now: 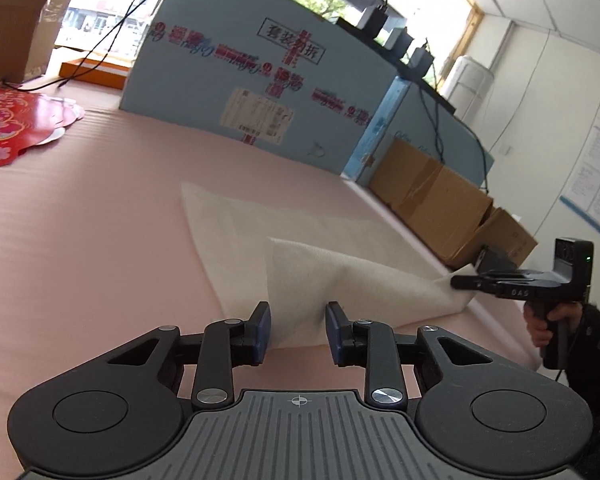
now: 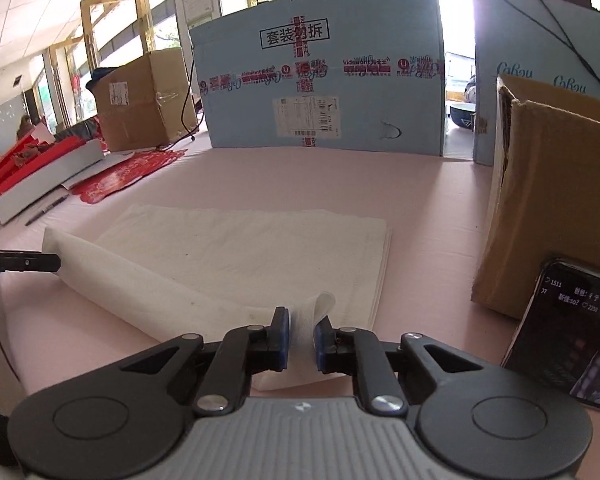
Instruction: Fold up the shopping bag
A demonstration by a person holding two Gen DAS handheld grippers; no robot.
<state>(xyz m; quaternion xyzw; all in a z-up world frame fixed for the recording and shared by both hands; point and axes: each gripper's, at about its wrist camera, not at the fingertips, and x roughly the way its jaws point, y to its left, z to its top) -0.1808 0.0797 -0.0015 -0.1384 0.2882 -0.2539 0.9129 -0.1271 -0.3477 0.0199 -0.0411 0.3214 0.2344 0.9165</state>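
A white fabric shopping bag (image 1: 300,248) lies flat on the pink table, its near edge lifted. In the left wrist view my left gripper (image 1: 298,330) has its blue pads apart around the lifted corner of the bag, which stands between the pads. In the right wrist view my right gripper (image 2: 301,336) is shut on the bag's (image 2: 236,248) near right corner, the cloth bunched between the pads. The right gripper (image 1: 460,281) also shows at the right of the left wrist view, holding the bag's raised edge. The left gripper's tip (image 2: 54,262) shows at the left edge.
A large blue carton (image 2: 320,80) stands at the back of the table. A brown cardboard box (image 2: 552,208) and a lit phone (image 2: 572,332) sit at the right. Red paper items (image 2: 128,172) and a tray (image 2: 40,176) lie at the left.
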